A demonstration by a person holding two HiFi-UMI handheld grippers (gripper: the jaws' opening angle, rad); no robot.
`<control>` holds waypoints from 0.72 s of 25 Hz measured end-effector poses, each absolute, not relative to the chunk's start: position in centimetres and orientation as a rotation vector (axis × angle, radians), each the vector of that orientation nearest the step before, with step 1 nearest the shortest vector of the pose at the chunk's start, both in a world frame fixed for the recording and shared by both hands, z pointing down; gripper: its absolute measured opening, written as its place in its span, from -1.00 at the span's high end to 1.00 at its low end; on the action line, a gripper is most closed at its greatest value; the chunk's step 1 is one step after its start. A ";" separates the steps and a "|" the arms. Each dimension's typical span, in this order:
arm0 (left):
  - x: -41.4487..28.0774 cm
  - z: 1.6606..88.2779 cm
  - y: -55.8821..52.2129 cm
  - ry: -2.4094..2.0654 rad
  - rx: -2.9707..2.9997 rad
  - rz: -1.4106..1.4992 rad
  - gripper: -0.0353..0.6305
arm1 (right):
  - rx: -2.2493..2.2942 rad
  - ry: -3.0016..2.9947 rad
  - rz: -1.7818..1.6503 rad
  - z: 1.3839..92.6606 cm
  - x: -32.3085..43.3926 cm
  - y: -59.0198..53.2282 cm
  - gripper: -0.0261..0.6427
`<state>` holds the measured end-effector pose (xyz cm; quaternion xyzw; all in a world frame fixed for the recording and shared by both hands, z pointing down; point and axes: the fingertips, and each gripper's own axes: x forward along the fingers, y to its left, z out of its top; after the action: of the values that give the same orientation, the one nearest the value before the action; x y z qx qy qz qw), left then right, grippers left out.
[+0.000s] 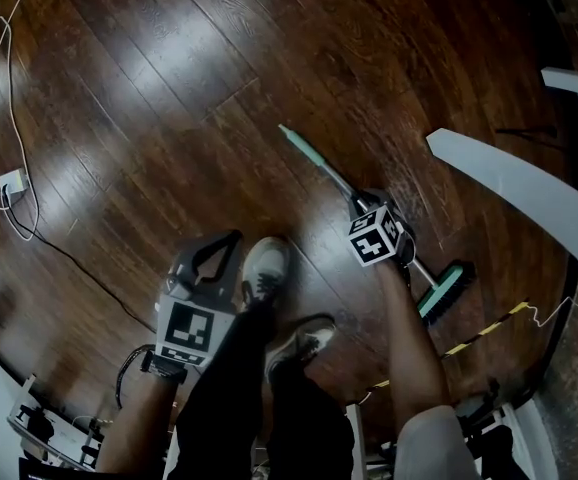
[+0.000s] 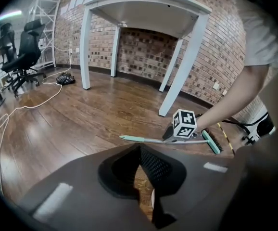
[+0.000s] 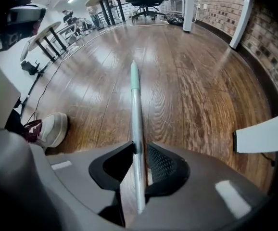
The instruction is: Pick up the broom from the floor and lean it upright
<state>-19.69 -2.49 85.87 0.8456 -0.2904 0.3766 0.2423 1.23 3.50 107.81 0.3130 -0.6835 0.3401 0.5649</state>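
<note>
The broom (image 1: 334, 176) lies flat on the wooden floor, its mint-green grip end far left and its brush head (image 1: 444, 290) near right. My right gripper (image 1: 364, 205) points straight down onto the metal shaft. In the right gripper view the broom's shaft (image 3: 135, 105) runs between the jaws of the right gripper (image 3: 140, 165); a thin strip of floor shows beside one pad, so it is open around the shaft. My left gripper (image 1: 227, 240) hovers over the floor beside a shoe, shut and empty. From the left gripper (image 2: 139, 160) the broom (image 2: 144, 139) lies ahead.
The person's two shoes (image 1: 264, 268) stand between the grippers. A white table (image 1: 509, 178) rises to the right, its legs (image 2: 177, 81) by the brick wall. A white cable (image 1: 14, 168) loops across the floor at the left. Office chairs (image 2: 26, 47) stand farther off.
</note>
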 end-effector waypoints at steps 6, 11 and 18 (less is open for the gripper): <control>-19.2 86.2 -1.9 -0.771 2.304 1.034 0.89 | 0.689 -1.603 0.791 108.7 0.9 3.9 0.58; -20.2 86.8 -1.6 -0.770 2.282 1.063 0.89 | 0.695 -1.616 0.822 109.2 0.3 3.1 0.56; -20.6 86.6 -2.0 -0.782 2.280 1.075 0.89 | 0.686 -1.621 0.759 109.4 0.2 3.0 0.66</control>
<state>-20.59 -2.01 86.56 0.8368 -0.2869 0.3945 0.2486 0.21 3.04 109.38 0.2930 -0.6920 0.3240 0.5748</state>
